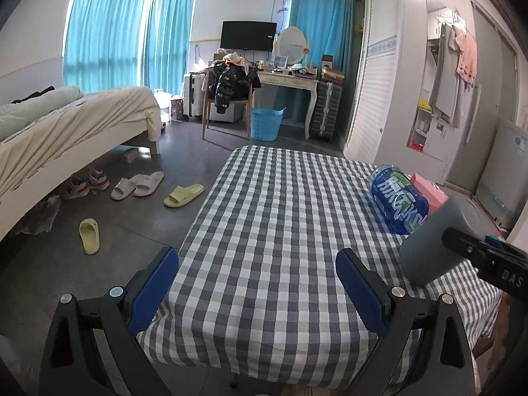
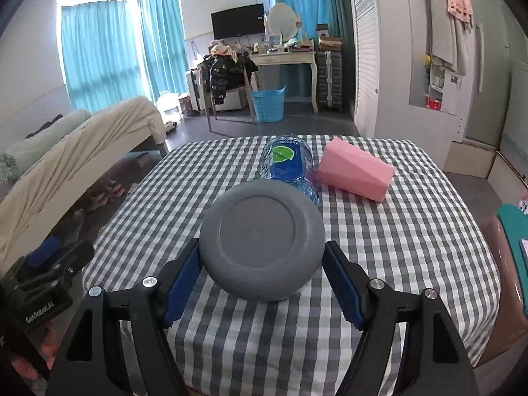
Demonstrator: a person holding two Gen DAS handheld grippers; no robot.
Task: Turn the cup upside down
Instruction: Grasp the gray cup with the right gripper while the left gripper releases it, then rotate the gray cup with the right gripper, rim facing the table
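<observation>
A grey cup (image 2: 262, 241) stands between the blue pads of my right gripper (image 2: 262, 277), its flat base toward the camera. The left pad touches its side; the right pad stands a small gap off. In the left wrist view the cup (image 1: 435, 241) appears at the right edge, tilted, with the right gripper's black finger (image 1: 475, 250) across it. My left gripper (image 1: 257, 292) is open and empty over the near left part of the checked tablecloth (image 1: 270, 217).
A blue water bottle (image 2: 288, 165) lies on its side behind the cup, with a pink block (image 2: 356, 170) to its right. A bed (image 1: 66, 125) stands left, slippers (image 1: 183, 194) lie on the floor, and a teal object (image 2: 514, 231) is at the right edge.
</observation>
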